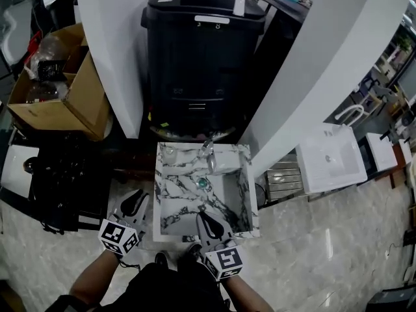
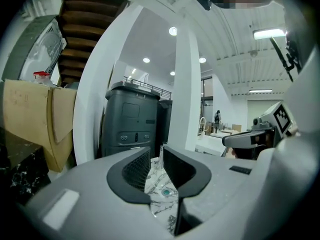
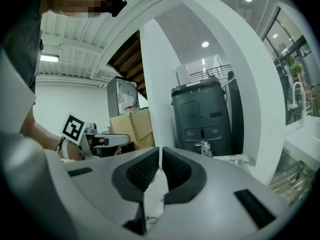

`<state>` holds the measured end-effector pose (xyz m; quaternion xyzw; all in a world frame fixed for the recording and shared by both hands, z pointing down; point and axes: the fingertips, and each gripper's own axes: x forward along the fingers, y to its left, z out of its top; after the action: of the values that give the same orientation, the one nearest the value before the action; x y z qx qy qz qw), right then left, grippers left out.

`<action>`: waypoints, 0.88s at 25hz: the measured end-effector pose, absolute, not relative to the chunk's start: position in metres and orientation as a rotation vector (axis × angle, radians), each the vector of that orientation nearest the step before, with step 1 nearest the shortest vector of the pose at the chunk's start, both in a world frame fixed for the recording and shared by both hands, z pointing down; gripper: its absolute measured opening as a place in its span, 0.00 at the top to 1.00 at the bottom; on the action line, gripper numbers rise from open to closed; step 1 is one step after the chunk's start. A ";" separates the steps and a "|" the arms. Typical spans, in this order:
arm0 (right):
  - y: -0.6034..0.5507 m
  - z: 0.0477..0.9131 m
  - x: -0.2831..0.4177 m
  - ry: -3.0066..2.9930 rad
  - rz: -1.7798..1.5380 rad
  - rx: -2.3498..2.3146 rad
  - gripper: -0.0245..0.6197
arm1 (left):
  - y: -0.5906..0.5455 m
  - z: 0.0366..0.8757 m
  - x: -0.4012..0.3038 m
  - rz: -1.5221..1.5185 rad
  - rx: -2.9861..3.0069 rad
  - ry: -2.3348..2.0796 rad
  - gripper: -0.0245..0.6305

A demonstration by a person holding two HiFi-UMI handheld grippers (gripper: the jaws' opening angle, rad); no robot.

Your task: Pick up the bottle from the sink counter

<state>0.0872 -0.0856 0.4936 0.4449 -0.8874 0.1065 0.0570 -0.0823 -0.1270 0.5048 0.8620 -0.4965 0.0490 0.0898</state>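
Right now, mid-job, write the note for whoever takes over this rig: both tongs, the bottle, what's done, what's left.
Left tongs: slightly open, empty, beside the sink's front left corner.
Right tongs: shut, empty, over the sink's front rim.
Bottle: probably the small clear thing at the sink's back left corner, left of the faucet; too small to be sure.
Done: nothing grasped yet.
Left: reach to the back, close on it, lift.
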 end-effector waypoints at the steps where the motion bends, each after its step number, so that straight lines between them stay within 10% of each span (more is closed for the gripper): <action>1: -0.091 0.499 0.089 -2.705 0.334 1.327 0.95 | -0.136 0.510 -0.079 0.158 2.552 -1.476 0.86; 13: -0.148 0.518 0.100 -2.734 0.445 1.260 0.84 | -0.239 0.591 -0.073 0.315 2.465 -1.452 0.72; 22: -0.186 0.547 0.089 -2.690 0.504 1.284 0.58 | -0.323 0.680 -0.058 0.631 2.462 -1.374 0.52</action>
<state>0.0888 -0.1857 0.5472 0.4240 -0.8882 0.1665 0.0594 -0.0583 -0.3234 0.6805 0.8454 -0.4717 0.2167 0.1257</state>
